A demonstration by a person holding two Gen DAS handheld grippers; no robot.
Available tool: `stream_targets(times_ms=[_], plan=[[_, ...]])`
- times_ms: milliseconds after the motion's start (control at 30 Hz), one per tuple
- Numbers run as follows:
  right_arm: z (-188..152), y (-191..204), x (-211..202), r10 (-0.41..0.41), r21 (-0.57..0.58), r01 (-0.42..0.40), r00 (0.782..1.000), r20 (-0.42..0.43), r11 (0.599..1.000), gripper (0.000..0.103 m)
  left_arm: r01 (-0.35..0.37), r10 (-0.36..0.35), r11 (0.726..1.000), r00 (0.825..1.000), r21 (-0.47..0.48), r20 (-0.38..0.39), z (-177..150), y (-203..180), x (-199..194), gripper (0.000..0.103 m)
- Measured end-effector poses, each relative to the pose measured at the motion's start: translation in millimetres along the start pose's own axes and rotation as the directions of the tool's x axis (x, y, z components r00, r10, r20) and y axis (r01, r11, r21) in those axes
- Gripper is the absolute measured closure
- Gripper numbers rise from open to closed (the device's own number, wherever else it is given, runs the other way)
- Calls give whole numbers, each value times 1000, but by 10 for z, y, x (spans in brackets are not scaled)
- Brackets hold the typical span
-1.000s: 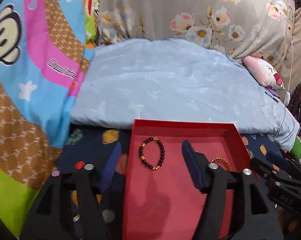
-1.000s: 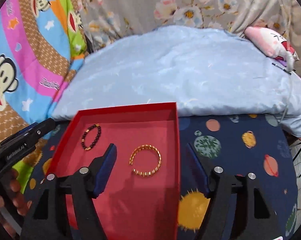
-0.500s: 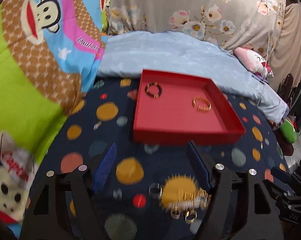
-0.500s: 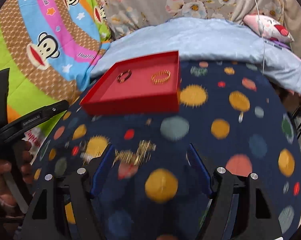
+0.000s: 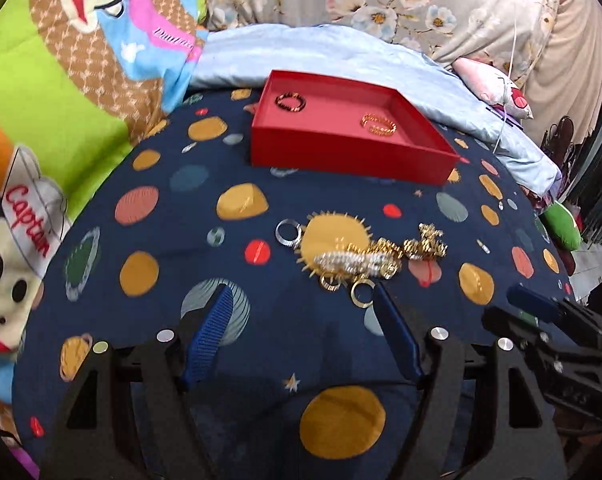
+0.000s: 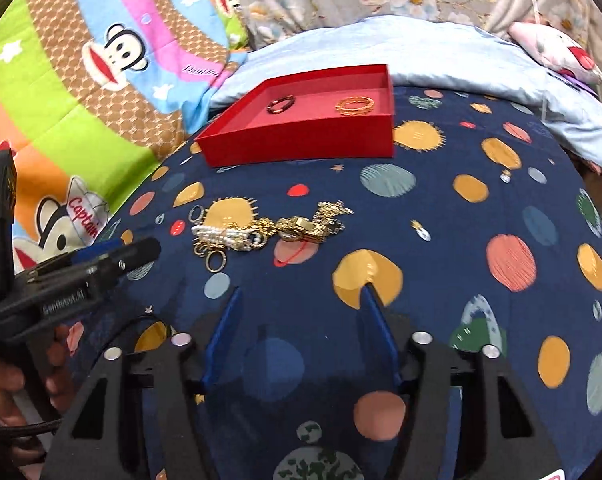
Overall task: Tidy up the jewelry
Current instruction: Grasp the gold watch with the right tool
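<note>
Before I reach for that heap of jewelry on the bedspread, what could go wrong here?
1. The jewelry pile looks tangled: chains, rings and a pearl piece overlap, so one pinch may drag several along.
2. The small gold ring lies flat on the soft bedspread; the left gripper may pinch fabric instead.
3. The red tray holds two bracelets, and bumping it could shift them.

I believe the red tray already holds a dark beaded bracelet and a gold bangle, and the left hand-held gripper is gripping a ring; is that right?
Not quite: the left hand-held gripper is open and empty, as the left wrist view shows. The red tray does hold the dark beaded bracelet and gold bangle.
</note>
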State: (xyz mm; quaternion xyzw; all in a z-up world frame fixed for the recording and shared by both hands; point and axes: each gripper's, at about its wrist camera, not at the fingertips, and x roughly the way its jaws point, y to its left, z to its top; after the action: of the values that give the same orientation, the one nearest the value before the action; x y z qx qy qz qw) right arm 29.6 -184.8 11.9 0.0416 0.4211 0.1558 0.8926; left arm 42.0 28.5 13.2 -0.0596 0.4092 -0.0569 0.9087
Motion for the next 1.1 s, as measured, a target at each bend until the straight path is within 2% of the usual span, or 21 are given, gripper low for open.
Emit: stream_targets(times_ms=[133,433,567,600,667,767,900,933,1000,1100], plan=[[138,51,144,16,-71,-16,1000,0,997,54,-23,23,1000,1000,-16,-10,-52,77,-6,33],[428,151,589,26,-227,-34,999,-39,973,54,-52,51,997,999,-57,-14,-87,258,-50,33],[460,171,715,17,-281,-30,999,-52,959,68,-61,59,996,998,-65,-22,-96,301,-38,33],[469,165,734,16,-287,-31,998,-54,957,76,-62,61,996,998,-70,-25,-99,313,-33,33],[476,121,788,22,-279,-43,997,-80,959,82,-63,61,995,998,-74,-30,-99,327,-22,33],[460,77,804,43,-261,-67,994,-97,963,82,-63,61,995,998,-72,-33,-93,326,-7,33],[403,95,771,44,-265,-71,993,-105,962,82,-54,51,996,998,-71,-39,-89,302,17,33],[383,102,759,42,-263,-68,994,-104,962,83,-52,49,996,998,-70,-39,-91,296,19,33],[351,106,738,26,-260,-52,995,-100,964,92,-49,47,997,998,-65,-40,-97,277,26,33],[309,53,676,24,-208,-44,995,-96,977,92,-47,44,997,998,-59,-44,-107,253,37,33]])
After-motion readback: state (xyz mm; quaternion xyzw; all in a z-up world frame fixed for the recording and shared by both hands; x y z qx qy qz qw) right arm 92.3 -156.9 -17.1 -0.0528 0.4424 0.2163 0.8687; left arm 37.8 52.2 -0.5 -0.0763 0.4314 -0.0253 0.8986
